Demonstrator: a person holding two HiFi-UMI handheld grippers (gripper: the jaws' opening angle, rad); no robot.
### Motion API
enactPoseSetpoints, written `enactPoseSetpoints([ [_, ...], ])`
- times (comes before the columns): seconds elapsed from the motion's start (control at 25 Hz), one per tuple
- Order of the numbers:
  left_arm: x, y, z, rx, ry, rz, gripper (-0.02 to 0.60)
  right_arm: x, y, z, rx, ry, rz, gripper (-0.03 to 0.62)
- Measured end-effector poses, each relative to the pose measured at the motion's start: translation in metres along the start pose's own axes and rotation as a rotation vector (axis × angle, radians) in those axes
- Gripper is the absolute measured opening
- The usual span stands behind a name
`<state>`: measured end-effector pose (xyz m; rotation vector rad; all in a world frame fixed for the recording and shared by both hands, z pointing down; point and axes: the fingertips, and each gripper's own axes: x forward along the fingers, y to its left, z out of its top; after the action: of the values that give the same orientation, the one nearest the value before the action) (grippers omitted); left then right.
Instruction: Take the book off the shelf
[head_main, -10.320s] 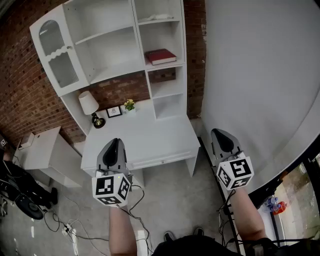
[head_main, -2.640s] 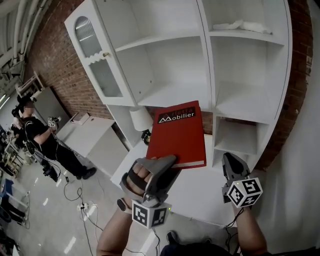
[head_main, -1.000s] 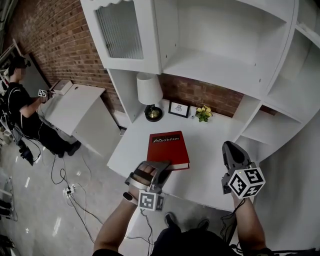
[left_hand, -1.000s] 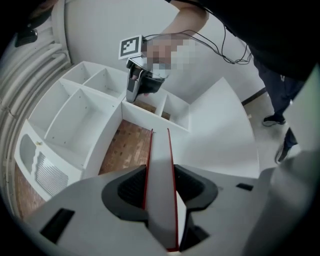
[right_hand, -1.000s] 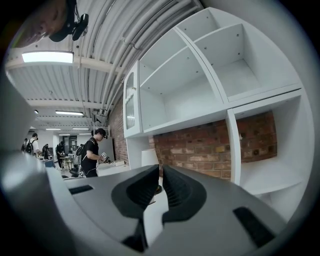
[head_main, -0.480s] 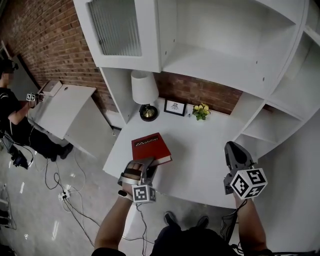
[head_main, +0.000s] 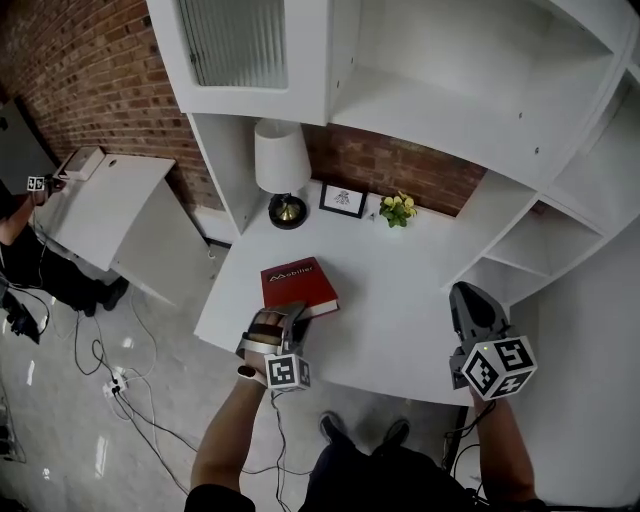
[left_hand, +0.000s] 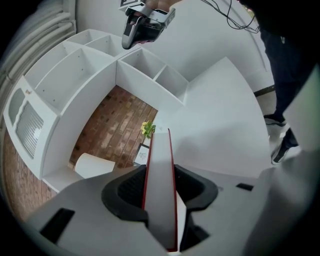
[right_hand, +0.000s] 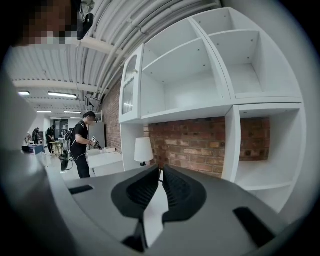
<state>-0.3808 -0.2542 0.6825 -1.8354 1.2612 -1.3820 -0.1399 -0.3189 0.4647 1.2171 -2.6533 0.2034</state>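
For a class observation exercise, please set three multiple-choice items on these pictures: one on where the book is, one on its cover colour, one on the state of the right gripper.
1. Where is the book?
A. on an upper shelf
B. in the left gripper, low at the white desk
C. on the floor

2. What colour is its cover?
A. blue
B. green
C. red

3. How is the right gripper?
A. shut, empty
B. shut on the book
C. wide open

Answers:
1 B: its jaws clamp the book's edge near the desk's front.
2 C: the head view shows a red cover.
3 A: its jaws meet with nothing between them.
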Motion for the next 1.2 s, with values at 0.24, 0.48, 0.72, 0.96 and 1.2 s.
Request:
enactPoseSetpoints([
  [0.24,0.009,-0.022,0.000,0.093,-0.014,0.012,0.169,0.000,0.009,-0.008,-0.003,0.027,0.012,0.023],
  [0.48,0.015,-0.040,0.001,0.060,0.002,-0.039,0.173,0.001,0.014,-0.014,0.010,0.036,0.021,0.023],
  [0.72,0.019,-0.060,-0.004,0.009,0.073,-0.115,0.234,0.011,0.021,-0.031,0.024,0.060,0.065,0.023],
  [0.96,0.026,-0.088,-0.006,-0.041,0.154,-0.201,0.252,0.030,0.035,-0.052,0.040,0.088,0.146,0.023],
  [1.2,0.030,-0.110,-0.004,-0.154,0.230,-0.315,0.278,0.042,0.052,-0.065,0.043,0.109,0.236,0.023],
])
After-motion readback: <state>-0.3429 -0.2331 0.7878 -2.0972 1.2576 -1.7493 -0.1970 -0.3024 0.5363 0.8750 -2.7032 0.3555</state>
